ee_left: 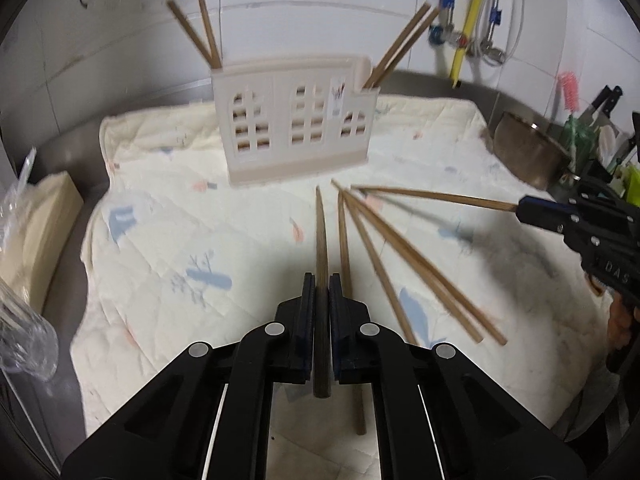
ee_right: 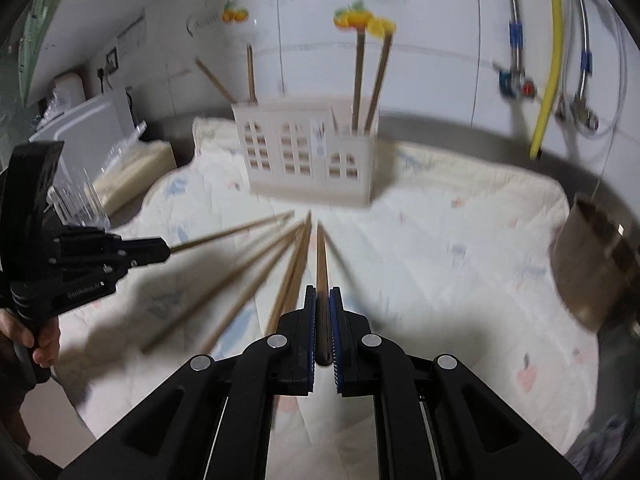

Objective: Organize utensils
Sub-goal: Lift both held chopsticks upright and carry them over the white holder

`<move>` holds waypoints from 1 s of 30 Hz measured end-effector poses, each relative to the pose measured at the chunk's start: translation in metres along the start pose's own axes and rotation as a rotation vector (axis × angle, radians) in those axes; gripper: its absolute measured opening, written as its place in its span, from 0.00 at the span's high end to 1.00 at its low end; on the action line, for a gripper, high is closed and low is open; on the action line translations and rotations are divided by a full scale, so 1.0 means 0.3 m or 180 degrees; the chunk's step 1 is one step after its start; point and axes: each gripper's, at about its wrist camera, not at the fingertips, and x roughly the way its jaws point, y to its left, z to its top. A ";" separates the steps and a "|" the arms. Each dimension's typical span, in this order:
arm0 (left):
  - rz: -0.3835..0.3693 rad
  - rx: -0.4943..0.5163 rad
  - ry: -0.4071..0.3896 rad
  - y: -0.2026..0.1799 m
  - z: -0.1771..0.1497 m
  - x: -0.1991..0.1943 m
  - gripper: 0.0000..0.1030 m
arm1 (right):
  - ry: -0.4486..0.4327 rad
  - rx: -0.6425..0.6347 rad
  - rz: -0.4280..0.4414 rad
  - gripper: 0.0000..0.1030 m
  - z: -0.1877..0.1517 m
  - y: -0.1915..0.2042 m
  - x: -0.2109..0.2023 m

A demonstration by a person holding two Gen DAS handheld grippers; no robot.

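Note:
My left gripper (ee_left: pixel 321 278) is shut on a brown chopstick (ee_left: pixel 320 232) that points toward the cream utensil holder (ee_left: pixel 296 128). In the right wrist view the same gripper (ee_right: pixel 166 252) shows at the left, chopstick (ee_right: pixel 232 230) in its tips. My right gripper (ee_right: pixel 323 289) is shut on another chopstick (ee_right: pixel 321 252); it appears at the right edge of the left wrist view (ee_left: pixel 520 206), holding its stick (ee_left: pixel 432 196) above the cloth. Several loose chopsticks (ee_left: pixel 400 256) lie fanned on the quilted cloth (ee_left: pixel 200 220). Pairs of chopsticks stand in the holder's left (ee_left: pixel 208 36) and right (ee_left: pixel 400 44) compartments.
A metal pot (ee_left: pixel 528 152) sits at the cloth's right edge, with knives and a brush (ee_left: pixel 600 104) behind it. Clear plastic bags (ee_left: pixel 20 320) and a cream box (ee_left: pixel 36 232) lie at the left. A yellow hose (ee_right: pixel 552 60) and pipes hang on the tiled wall.

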 end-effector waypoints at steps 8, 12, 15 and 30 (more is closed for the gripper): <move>-0.0149 0.0015 -0.0249 0.000 0.076 -0.085 0.95 | -0.0284 -0.0112 0.0080 0.94 0.138 0.016 -0.071; -0.0193 0.0029 -0.0303 0.003 0.111 -0.102 0.95 | -0.0317 -0.0175 0.0097 0.94 0.186 0.023 -0.074; -0.0290 0.0012 -0.0349 0.016 0.156 -0.113 0.95 | -0.0318 -0.0218 0.0122 0.94 0.228 0.022 -0.073; -0.0330 0.0149 -0.0437 0.062 0.366 -0.136 0.95 | -0.0490 -0.0314 0.0214 0.94 0.562 -0.033 -0.136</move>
